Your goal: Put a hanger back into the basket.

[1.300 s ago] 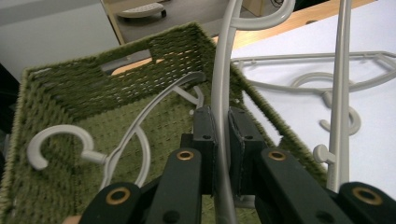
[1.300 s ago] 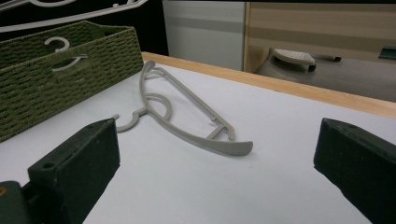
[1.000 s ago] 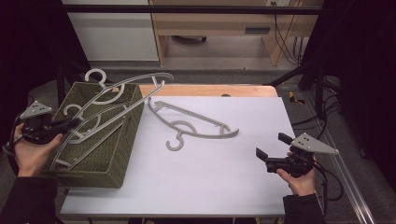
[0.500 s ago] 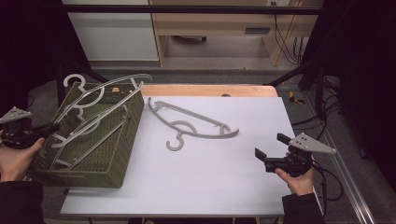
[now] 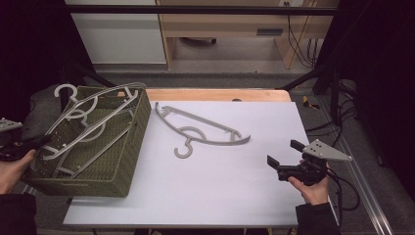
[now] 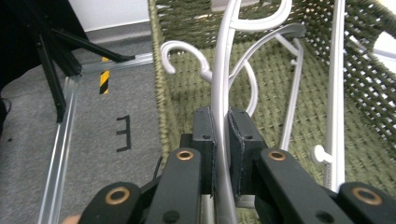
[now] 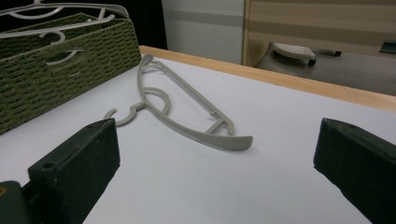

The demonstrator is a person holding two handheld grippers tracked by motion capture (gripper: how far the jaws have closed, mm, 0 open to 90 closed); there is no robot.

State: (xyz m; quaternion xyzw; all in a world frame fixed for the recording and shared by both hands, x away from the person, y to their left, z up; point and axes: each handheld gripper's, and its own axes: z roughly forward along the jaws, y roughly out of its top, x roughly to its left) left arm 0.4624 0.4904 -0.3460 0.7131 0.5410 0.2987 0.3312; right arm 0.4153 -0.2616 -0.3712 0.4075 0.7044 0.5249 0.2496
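hanger sits right between the jaws of my left tongs, its grey plastic arm running up and away from the pads toward the far wall of the green woven basket. i see both pads pressed flat against that arm, so the left tongs are clenched on it. from above, my left tongs are at the basket's left side, outside its rim, and the hanger i hold slants across the top of the basket with its hook poking out past the far left corner. more grey hangers lie under it inside the basket; i cannot tell how many.

my right tongs hover low over the white table, well apart from the basket. their jaws stand wide and released, with nothing between them. ahead of those jaws, and near but not touching, a second hanger lies flat on the table, its hook turned toward the basket side and its broad end nearest the tongs. from above, that second hanger lies between the basket and the right tongs, just beside the basket's right wall.
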